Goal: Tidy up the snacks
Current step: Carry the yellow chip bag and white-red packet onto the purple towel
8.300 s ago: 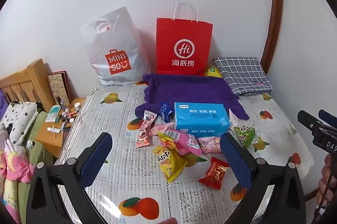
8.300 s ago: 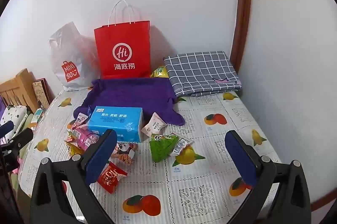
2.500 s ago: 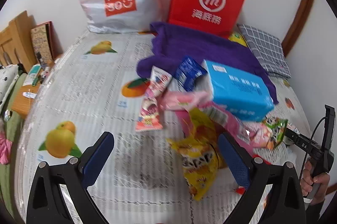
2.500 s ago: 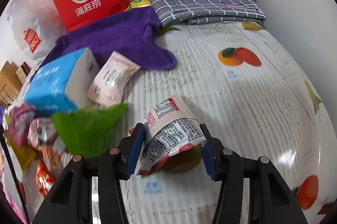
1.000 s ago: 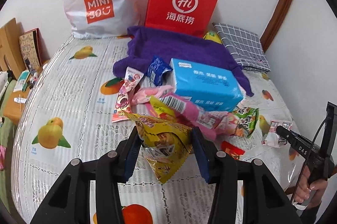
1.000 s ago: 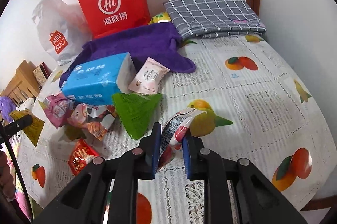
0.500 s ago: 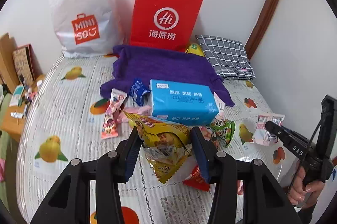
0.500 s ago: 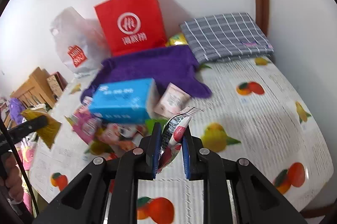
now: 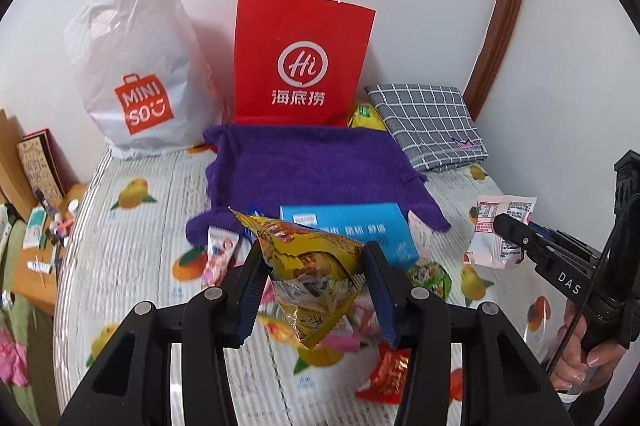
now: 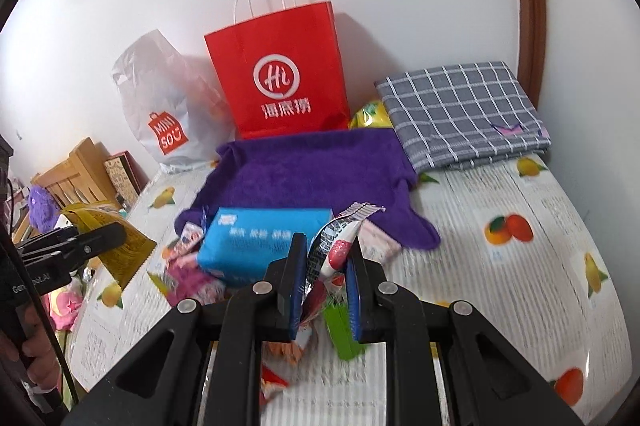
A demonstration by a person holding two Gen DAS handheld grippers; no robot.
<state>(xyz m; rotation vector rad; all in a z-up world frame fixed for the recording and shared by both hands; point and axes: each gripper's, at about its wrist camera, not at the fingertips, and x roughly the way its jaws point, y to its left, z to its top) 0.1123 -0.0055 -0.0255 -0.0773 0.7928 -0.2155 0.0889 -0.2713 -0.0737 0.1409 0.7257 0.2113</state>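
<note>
My left gripper (image 9: 314,290) is shut on a yellow snack bag (image 9: 312,266) and holds it above the bed; it also shows in the right wrist view (image 10: 108,246). My right gripper (image 10: 326,290) is shut on a white and red snack packet (image 10: 336,242), also lifted; the packet shows in the left wrist view (image 9: 500,234). A red paper bag (image 9: 300,62) and a white MINISO bag (image 9: 136,74) stand against the wall. More snacks lie around a blue tissue pack (image 9: 352,230), among them a red packet (image 9: 386,372) and a green one (image 9: 430,276).
A purple towel (image 9: 312,166) lies in front of the red bag. A folded grey checked cloth (image 9: 428,122) sits at the back right. The bed sheet (image 9: 140,246) has a fruit print. A wooden bedside stand (image 9: 36,266) with small items is at the left.
Both grippers have lifted their snacks higher and drawn back and up, facing the bags at the wall. Their grips have not changed.
</note>
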